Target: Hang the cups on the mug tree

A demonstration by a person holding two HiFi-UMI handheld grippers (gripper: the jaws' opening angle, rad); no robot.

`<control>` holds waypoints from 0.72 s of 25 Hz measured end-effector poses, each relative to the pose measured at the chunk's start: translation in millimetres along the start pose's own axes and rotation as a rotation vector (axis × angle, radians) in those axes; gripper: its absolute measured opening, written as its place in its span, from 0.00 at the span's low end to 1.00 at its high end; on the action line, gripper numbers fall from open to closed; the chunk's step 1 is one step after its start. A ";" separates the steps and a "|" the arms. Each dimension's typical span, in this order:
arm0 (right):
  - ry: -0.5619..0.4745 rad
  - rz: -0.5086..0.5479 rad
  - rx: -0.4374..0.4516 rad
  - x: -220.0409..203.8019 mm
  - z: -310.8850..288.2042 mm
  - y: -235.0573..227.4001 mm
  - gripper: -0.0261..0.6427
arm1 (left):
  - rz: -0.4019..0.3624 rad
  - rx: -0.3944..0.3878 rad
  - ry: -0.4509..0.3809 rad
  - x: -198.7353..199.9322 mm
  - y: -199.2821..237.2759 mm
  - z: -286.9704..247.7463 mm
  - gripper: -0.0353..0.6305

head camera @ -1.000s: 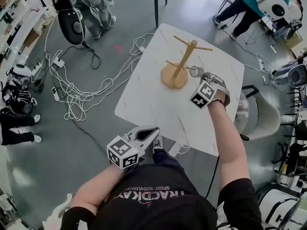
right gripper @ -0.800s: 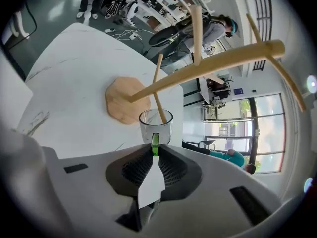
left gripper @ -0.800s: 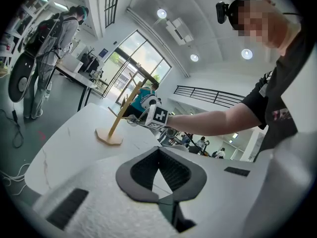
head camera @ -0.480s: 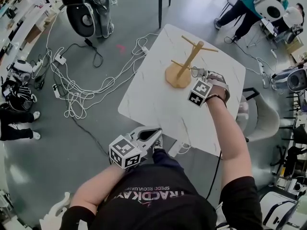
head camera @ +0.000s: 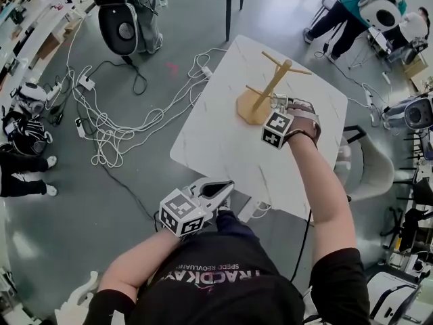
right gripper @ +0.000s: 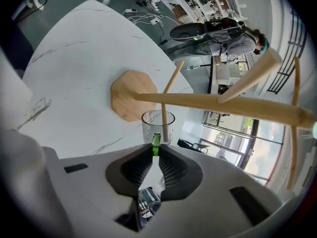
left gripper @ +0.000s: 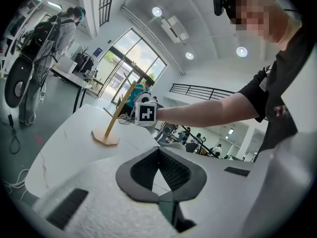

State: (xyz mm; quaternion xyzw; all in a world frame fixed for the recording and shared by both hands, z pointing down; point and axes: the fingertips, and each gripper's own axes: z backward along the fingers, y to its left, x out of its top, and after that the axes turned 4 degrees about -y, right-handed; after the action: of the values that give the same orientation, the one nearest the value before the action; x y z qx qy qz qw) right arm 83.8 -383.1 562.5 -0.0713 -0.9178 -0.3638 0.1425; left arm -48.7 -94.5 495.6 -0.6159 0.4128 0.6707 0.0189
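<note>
A wooden mug tree (head camera: pixel 270 90) stands on its round base (head camera: pixel 251 108) on the far part of the white marble table (head camera: pixel 216 141). My right gripper (head camera: pixel 280 104) is right beside the tree, shut on the green handle (right gripper: pixel 156 144) of a clear glass cup (right gripper: pixel 158 124). In the right gripper view a thin peg (right gripper: pixel 166 99) crosses the cup's mouth, and the trunk (right gripper: pixel 223 106) runs across above it. My left gripper (head camera: pixel 226 187) hangs off the table's near edge, shut with nothing in it (left gripper: pixel 159 151).
White cables (head camera: pixel 115 117) sprawl over the floor left of the table. A pale chair (head camera: pixel 371 168) stands at the table's right. People and gear (head camera: pixel 358 5) are at the far right, more equipment (head camera: pixel 118 26) at the far left.
My right gripper has carried the cup a little closer to the tree's trunk. The left gripper has shifted slightly right and forward.
</note>
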 end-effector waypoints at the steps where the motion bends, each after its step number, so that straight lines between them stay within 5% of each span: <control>1: 0.007 0.007 0.001 0.8 0.6 0.8 0.10 | -0.002 -0.003 0.001 -0.2 -0.3 0.0 0.05; 9: 0.056 0.113 -0.014 10.2 4.0 6.2 0.10 | -0.013 -0.032 0.005 0.8 -6.3 -4.3 0.05; 18: 0.063 0.108 0.005 14.6 7.1 10.1 0.10 | -0.006 -0.032 0.001 -0.6 -7.1 1.9 0.05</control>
State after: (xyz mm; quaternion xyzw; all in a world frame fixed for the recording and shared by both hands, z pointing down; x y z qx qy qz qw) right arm 70.8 -370.4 568.7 -0.1090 -0.9085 -0.3554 0.1907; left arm -46.4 -88.5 492.2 -0.6177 0.4003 0.6768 0.0109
